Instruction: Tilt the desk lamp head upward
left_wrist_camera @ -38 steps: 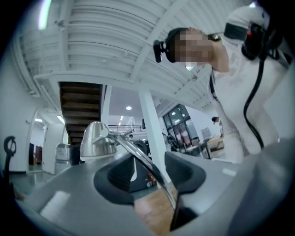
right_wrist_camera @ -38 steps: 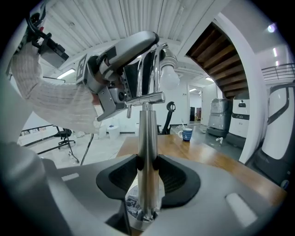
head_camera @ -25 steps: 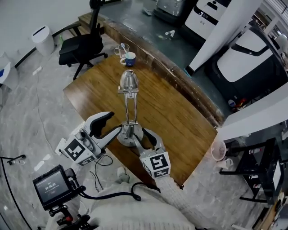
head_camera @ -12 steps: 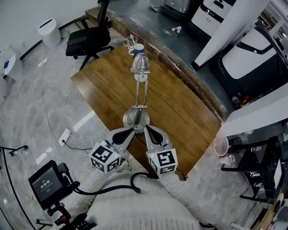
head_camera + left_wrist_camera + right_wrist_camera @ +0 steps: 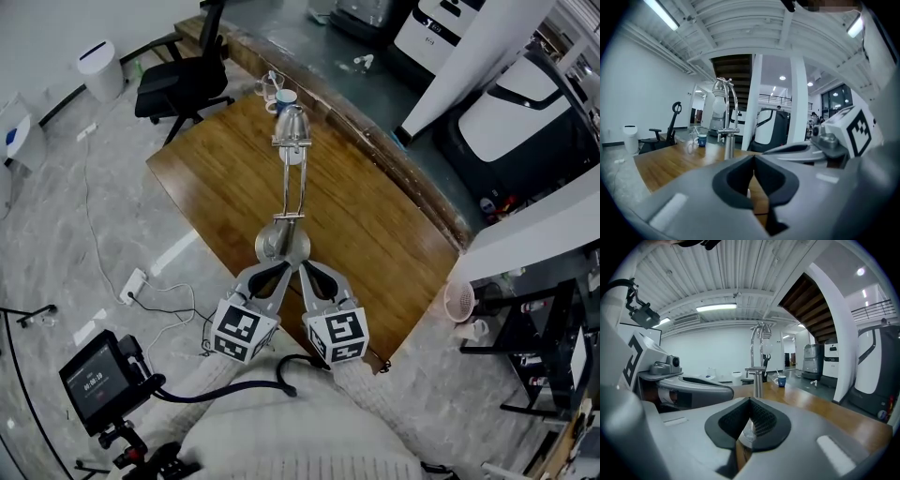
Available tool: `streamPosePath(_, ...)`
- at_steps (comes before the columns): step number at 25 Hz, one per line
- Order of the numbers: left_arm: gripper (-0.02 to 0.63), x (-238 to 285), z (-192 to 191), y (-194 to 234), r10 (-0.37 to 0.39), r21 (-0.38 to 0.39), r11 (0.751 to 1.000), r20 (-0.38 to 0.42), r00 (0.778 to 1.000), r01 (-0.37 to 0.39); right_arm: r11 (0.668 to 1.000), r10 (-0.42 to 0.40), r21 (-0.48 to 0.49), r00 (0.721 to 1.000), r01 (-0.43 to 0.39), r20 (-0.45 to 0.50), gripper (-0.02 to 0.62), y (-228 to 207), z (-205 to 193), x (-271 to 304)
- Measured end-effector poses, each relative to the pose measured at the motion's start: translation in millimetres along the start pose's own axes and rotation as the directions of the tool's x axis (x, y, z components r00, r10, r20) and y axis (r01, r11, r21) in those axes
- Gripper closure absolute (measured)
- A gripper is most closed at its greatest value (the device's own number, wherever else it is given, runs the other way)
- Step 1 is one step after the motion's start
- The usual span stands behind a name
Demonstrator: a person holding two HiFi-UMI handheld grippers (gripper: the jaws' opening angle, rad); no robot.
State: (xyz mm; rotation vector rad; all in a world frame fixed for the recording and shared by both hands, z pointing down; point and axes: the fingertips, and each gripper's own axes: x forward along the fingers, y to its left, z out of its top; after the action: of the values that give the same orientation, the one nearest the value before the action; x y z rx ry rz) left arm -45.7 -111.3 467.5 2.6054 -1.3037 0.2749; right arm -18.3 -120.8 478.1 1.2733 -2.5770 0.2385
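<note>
A chrome desk lamp stands on the wooden table (image 5: pixel 356 234). Its round base (image 5: pixel 279 244) is near me, and twin rods rise to a bell-shaped head (image 5: pixel 292 122) that hangs downward. My left gripper (image 5: pixel 283 266) and right gripper (image 5: pixel 301 266) lie side by side, tips pointing at the near rim of the base. Both are shut with nothing between the jaws. In the left gripper view the lamp (image 5: pixel 725 123) rises beyond the closed left gripper (image 5: pixel 753 157). The right gripper view shows the lamp (image 5: pixel 758 363) past the closed right gripper (image 5: pixel 749 402).
A blue-and-white mug (image 5: pixel 284 97) and a glass sit at the table's far end behind the lamp head. A black office chair (image 5: pixel 183 84) and white bin (image 5: pixel 98 67) stand to the left. A small screen on a stand (image 5: pixel 94 384) and floor cables lie at lower left.
Both grippers have gone from open to shut. The left gripper swung in from the left of the base to lie beside the right one, tips together at the base's near rim.
</note>
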Motion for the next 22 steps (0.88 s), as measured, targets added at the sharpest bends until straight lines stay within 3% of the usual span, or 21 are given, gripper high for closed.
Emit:
streamPosePath(12, 0.598, 5, -21, 1, -0.020, -0.064, 0.998, -0.032, 0.999, 0.018, 0.998, 0.053, 0.017, 0.998, -0.052, -0.029, 0.597, 6, -12, 6)
streamPosePath(17, 0.598, 0, -17, 2, 0.006, -0.057, 0.998, -0.020, 1.000, -0.007, 0.998, 0.061, 0.025, 0.998, -0.061, -0.035, 0.597, 8, -13, 4)
streamPosePath(22, 0.598, -1, -20, -7, -0.023, -0.042, 0.999, -0.032, 0.999, 0.021, 0.998, 0.052, 0.040, 0.998, -0.051, -0.041, 0.597, 7, -16, -1)
